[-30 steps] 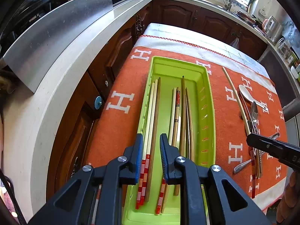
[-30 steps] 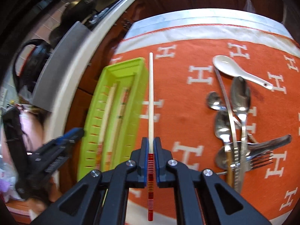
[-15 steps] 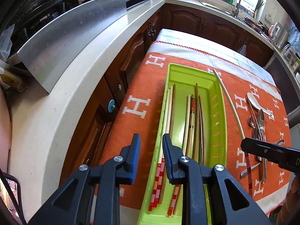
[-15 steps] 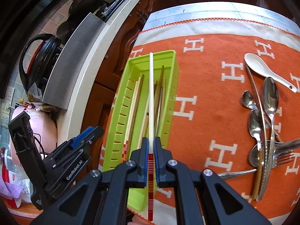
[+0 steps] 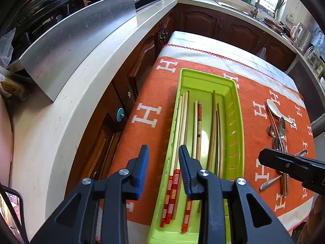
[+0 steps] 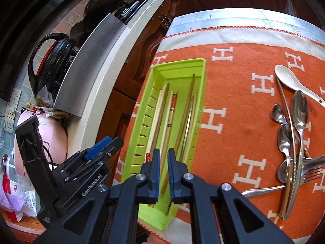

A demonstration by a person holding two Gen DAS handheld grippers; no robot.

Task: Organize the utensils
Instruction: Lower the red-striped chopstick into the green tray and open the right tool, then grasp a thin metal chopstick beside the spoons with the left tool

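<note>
1. The left gripper point(image 5: 163, 158) hung over the near left rim of the green tray point(image 5: 236, 142). Its jaws had just been opening and stood spread, with nothing between the pads.
2. Beneath its right finger lay the chopsticks point(image 5: 183, 120), lengthwise in the tray, their red-striped ends toward the near end wall.
3. The right gripper point(image 6: 164, 163) hovered above the near end of the same tray point(image 6: 200, 93). Its jaws were almost together with only a narrow slit between the blue pads, and they pinched nothing.
4. Through that slit a brown chopstick point(image 6: 172, 120) showed lying in the tray, below the pads and apart from them.
5. The tray sat on the left part of an orange cloth point(image 6: 243, 126) marked with white letters, close to the table edge beside the wooden cabinets point(image 5: 142, 65).
6. Well to the right of the tray, on the cloth, lay a white ceramic spoon point(image 6: 292, 81) and a heap of metal spoons point(image 6: 300, 109), with a fork point(image 6: 312, 174) and a long chopstick crossing them.
7. In the left wrist view the right gripper's dark body point(image 5: 292, 166) reached in from the right edge, over the metal cutlery.
</note>
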